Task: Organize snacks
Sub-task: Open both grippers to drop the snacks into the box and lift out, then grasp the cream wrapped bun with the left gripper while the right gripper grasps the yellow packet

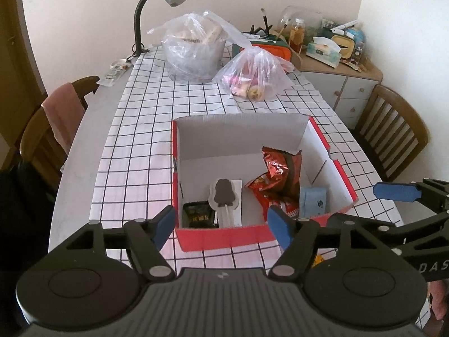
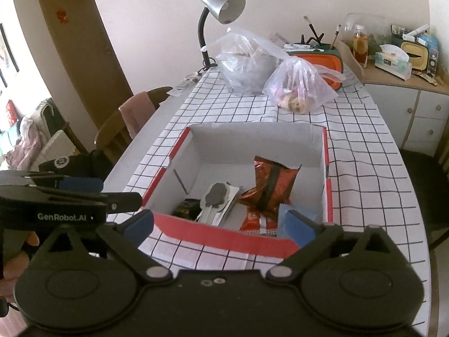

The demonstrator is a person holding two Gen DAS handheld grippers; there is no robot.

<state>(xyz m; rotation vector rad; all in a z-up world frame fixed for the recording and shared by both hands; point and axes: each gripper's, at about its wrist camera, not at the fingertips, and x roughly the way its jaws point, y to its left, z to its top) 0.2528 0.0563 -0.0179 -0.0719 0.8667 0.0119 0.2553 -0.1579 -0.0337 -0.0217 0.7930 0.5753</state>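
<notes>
Both grippers hang above the near rim of the red-and-white cardboard box (image 1: 320, 151). The left gripper (image 1: 221, 223) has its fingers moderately apart with nothing between them; the right gripper (image 2: 220, 226) has its fingers wide and empty. The snacks lie inside: a red crinkled packet (image 2: 269, 185), a dark lollipop in its wrapper (image 1: 224, 196), a black packet (image 1: 196, 214) and a blue packet (image 1: 313, 199). The likely risk is a finger snagging the near wall on a low move and dragging the light box over the checked cloth (image 2: 364, 151). The bench beyond is free up to the two plastic bags (image 1: 252, 75).
</notes>
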